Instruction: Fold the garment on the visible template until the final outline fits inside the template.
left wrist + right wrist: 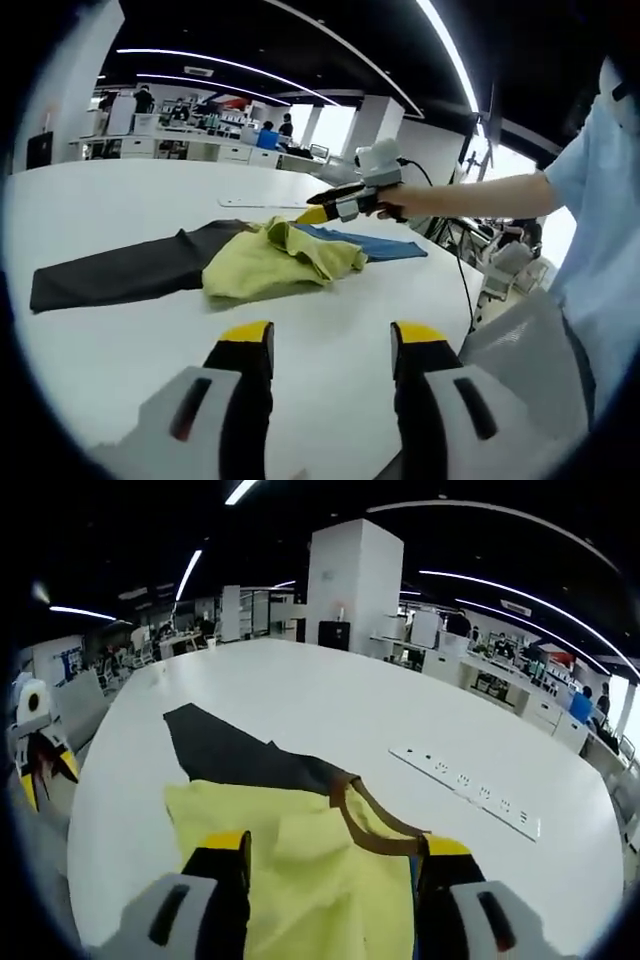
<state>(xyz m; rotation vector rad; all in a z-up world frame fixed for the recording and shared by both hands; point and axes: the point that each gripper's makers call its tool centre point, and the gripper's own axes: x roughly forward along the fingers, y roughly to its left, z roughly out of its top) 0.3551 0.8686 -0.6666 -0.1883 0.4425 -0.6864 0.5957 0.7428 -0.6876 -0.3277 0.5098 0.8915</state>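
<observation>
A crumpled yellow garment lies on the white table, overlapping a flat dark grey garment on its left and a blue one on its right. My left gripper hovers open over bare table, short of the pile. My right gripper, held by a hand, reaches in just above the yellow garment's far edge. In the right gripper view, my right gripper stands open above the yellow garment, whose brown trim curls between the jaws. The dark garment lies beyond.
A white power strip is set into the table past the garments. The left gripper appears at the table's left edge. A person in a light blue shirt stands at the right. Desks and people fill the office background.
</observation>
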